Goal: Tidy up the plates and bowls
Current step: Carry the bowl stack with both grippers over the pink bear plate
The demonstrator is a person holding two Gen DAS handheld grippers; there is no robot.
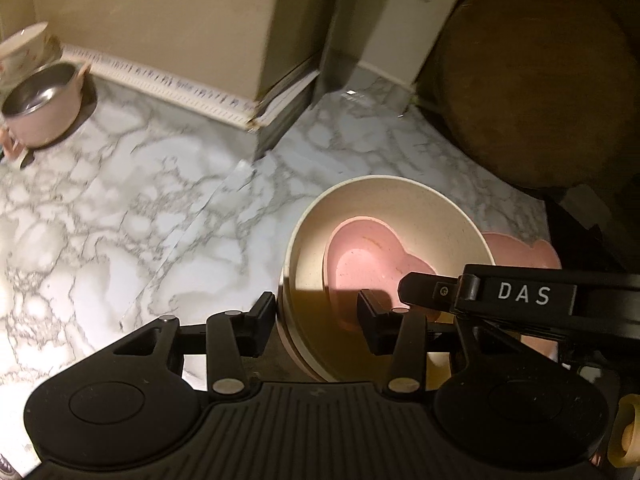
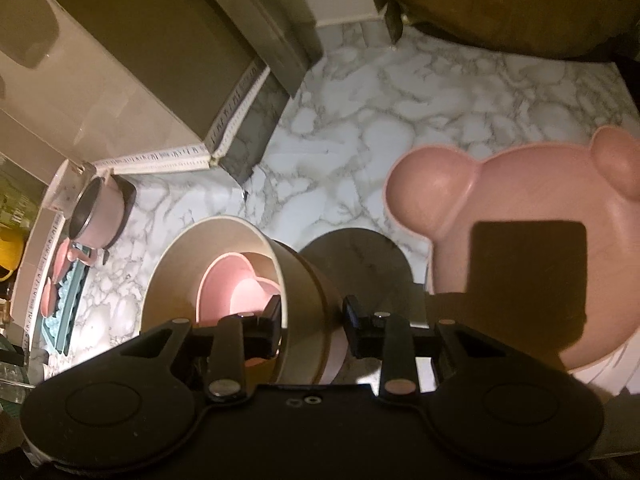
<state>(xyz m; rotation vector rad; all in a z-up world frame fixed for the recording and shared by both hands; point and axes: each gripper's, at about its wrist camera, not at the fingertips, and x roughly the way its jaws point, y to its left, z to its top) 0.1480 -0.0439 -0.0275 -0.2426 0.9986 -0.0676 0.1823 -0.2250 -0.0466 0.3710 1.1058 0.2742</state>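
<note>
Speckled cream bowl nests a pink heart-shaped dish; both grippers' fingers pinch its rim on veined marble.

Clamped on the cream bowl from two sides, one grip per hand.

Gripping with the left gripper across the near-left wall of the bowl: jaws partly closed, left finger outside the wall, right finger inside. Same on the right gripper: jaws narrowed onto the wall on the opposite side, left finger inside the bowl, right finger outside against the wall. Both pointed steeply down toward the desk, linkages drawn in, finger pairs roughly level. In the left wrist view, crossing in from the right edge as a black arm, tip reaching over the rim just beside the left gripper's inner finger. No hand or sleeve in view.
</note>
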